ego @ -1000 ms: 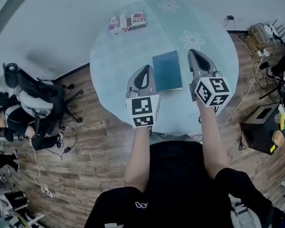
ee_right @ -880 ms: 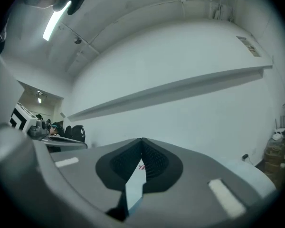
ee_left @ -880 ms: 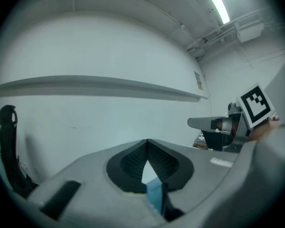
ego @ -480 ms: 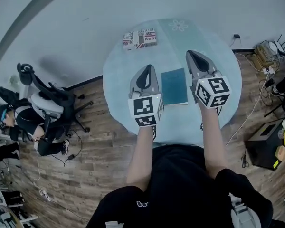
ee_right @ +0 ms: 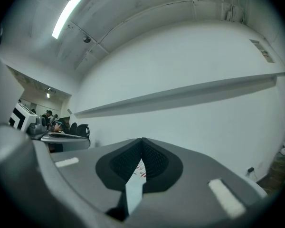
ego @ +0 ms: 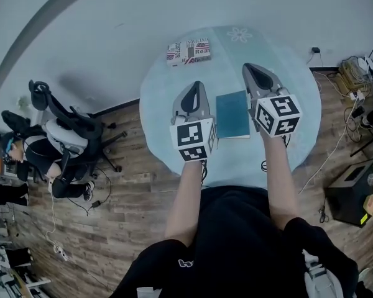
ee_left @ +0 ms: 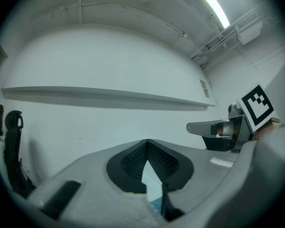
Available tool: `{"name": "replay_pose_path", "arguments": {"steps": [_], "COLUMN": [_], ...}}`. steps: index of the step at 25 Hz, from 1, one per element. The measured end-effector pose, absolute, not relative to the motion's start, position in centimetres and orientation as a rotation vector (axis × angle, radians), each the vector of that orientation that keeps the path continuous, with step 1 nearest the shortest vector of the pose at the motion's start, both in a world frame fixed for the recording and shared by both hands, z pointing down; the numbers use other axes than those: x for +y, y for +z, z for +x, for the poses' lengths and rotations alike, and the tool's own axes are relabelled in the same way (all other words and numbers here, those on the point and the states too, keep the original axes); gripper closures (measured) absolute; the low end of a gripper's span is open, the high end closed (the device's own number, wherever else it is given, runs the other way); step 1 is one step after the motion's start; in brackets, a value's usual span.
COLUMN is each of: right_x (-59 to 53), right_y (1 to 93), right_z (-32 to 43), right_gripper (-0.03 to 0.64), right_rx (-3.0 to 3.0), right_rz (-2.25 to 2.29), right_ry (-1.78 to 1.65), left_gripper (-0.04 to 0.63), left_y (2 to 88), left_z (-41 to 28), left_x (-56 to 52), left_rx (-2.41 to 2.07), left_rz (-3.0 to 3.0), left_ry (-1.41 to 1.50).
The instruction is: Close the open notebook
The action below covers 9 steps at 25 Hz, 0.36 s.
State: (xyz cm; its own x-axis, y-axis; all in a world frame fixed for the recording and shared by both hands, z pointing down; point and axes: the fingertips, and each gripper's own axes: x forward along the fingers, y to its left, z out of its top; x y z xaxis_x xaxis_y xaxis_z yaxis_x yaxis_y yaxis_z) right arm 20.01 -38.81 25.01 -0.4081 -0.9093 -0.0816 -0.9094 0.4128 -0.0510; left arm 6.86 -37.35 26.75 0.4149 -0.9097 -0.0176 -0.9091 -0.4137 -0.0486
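The teal notebook [ego: 232,114] lies closed and flat on the round table [ego: 161,104], which has a pale teal cloth. My left gripper [ego: 197,84] hovers above the table just left of the notebook, its jaws shut and empty. My right gripper [ego: 248,67] hangs just right of the notebook, also shut with nothing held. Both point level towards the white wall. In the left gripper view the left gripper [ee_left: 146,141] has its tips meeting, and the right gripper [ee_left: 195,126] shows at the right. The right gripper [ee_right: 142,140] is closed in its own view.
A box with printed flags and lettering [ego: 189,51] sits at the table's far edge. An office chair [ego: 68,135] stands on the wood floor at the left. Cables [ego: 354,67] and a black box [ego: 351,191] lie on the right.
Both grippers have lifted away from the table and sit higher over it. The notebook stays closed and has not moved on the table.
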Motion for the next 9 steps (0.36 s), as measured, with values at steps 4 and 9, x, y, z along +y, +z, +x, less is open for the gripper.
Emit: {"name": "replay_pose_path", "arguments": {"steps": [4, 9], "right_x": [-39.3, -40.4], "right_y": [25.2, 25.4], "right_z": [20.0, 19.0], "right_gripper": [0.606, 0.606], "right_rx": [2.564, 2.573], "right_rz": [-1.643, -1.612], "right_ry": [0.004, 0.000], "left_gripper": [0.592, 0.592], "left_y": [26.7, 26.7], "left_z": [6.9, 5.8], "left_x": [-37.7, -38.6], "left_rx": [1.686, 1.710], "left_rz": [-2.599, -2.586], "left_ry": [0.024, 0.016]}}
